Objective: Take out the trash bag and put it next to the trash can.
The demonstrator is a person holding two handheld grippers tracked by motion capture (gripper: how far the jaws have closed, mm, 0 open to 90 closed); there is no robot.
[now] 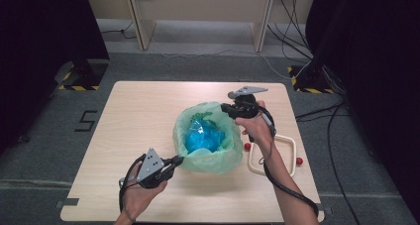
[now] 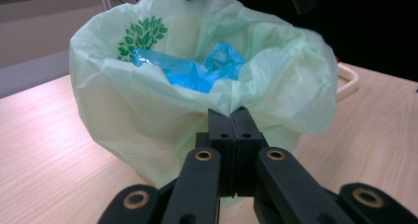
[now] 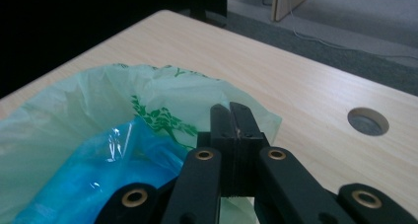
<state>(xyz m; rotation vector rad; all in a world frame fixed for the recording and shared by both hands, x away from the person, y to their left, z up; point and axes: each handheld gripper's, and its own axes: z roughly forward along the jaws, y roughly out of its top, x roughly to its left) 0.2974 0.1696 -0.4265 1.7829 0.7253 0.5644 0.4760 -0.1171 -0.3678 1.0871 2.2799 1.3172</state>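
A pale green plastic bag (image 1: 210, 160) with a leaf print stands open in the middle of the wooden table (image 1: 138, 116). Crumpled blue plastic film (image 1: 202, 139) lies inside it. My left gripper (image 1: 179, 160) is at the bag's near-left side. In the left gripper view its jaws (image 2: 231, 116) are shut, pinching the bag's rim (image 2: 217, 101). My right gripper (image 1: 224, 107) is at the far-right side of the bag. In the right gripper view its jaws (image 3: 230, 110) are shut on the green bag's rim (image 3: 261, 119), with the blue film (image 3: 113, 169) below left.
A white rounded frame (image 1: 291, 150) lies on the table right of the bag, with one small red ball (image 1: 247, 146) beside it and another (image 1: 299, 161) to its right. A round hole (image 3: 367, 121) is in the tabletop. Black stands and cables are on the floor.
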